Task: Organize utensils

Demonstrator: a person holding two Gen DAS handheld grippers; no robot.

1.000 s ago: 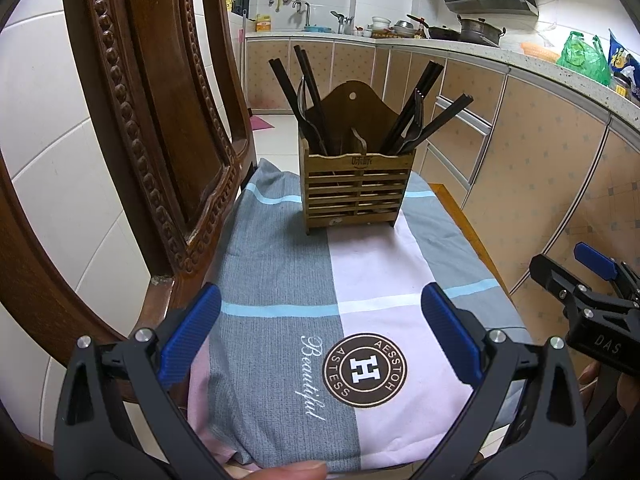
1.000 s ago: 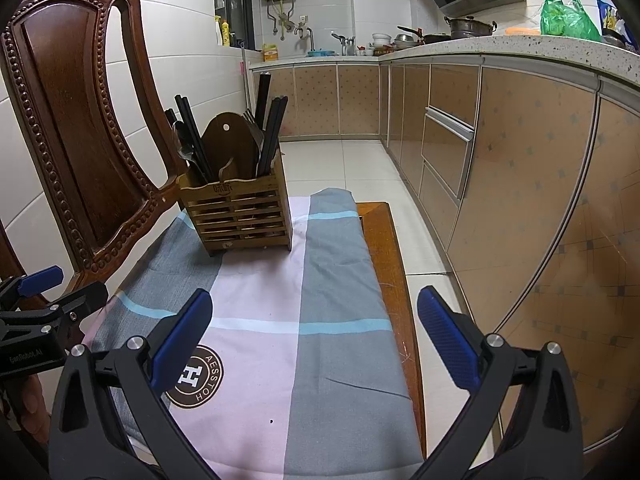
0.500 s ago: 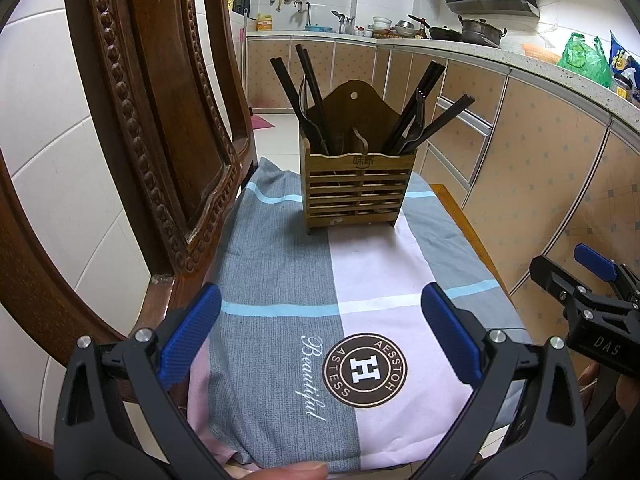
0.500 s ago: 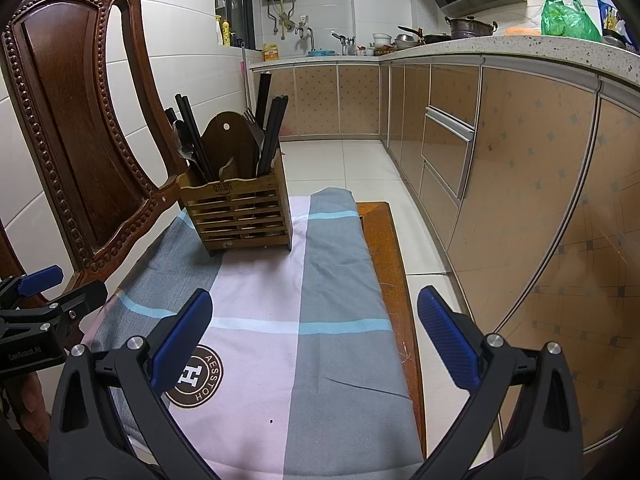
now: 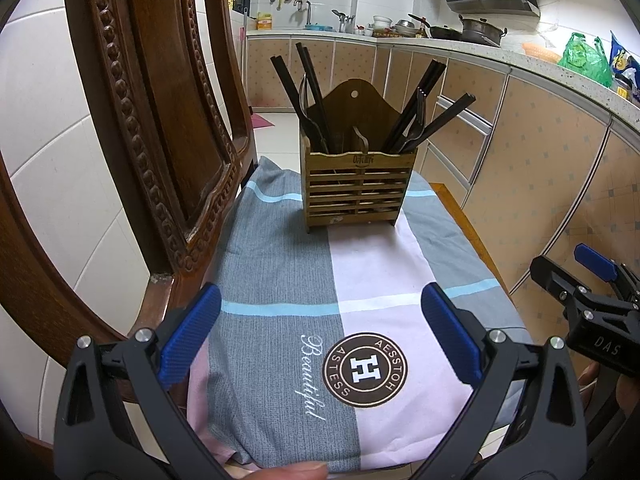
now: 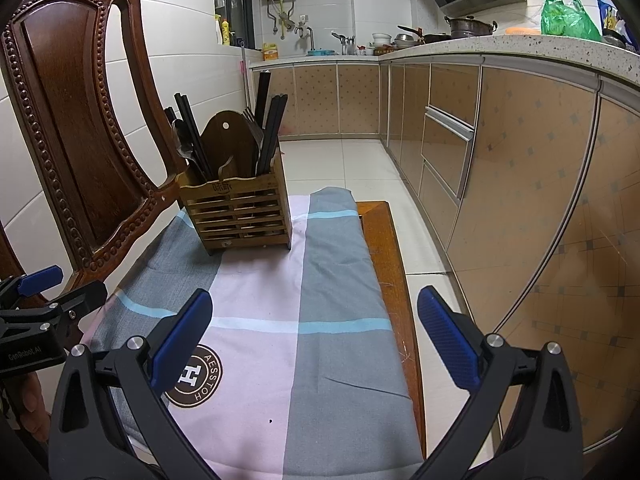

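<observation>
A slatted wooden utensil holder [image 5: 358, 190] [image 6: 240, 210] stands upright at the far end of a cloth-covered wooden table [image 6: 386, 240]. Black chopsticks [image 5: 310, 92] [image 6: 270, 120] and dark spoons and forks stick up out of both its compartments. My left gripper [image 5: 320, 336] hovers over the near end of the cloth, open, nothing between its blue pads. My right gripper [image 6: 314, 340] is open too, over the cloth's right half, with nothing in it. Each gripper shows at the edge of the other's view.
A grey, pink and blue cloth [image 5: 360, 280] with a round brown logo covers the table. A carved wooden chair back [image 5: 160, 120] [image 6: 76, 128] stands close on the left. Kitchen cabinets [image 6: 520, 180] and tiled floor lie to the right.
Almost nothing has moved; the left wrist view has drifted very slightly. Both grippers stay open and empty.
</observation>
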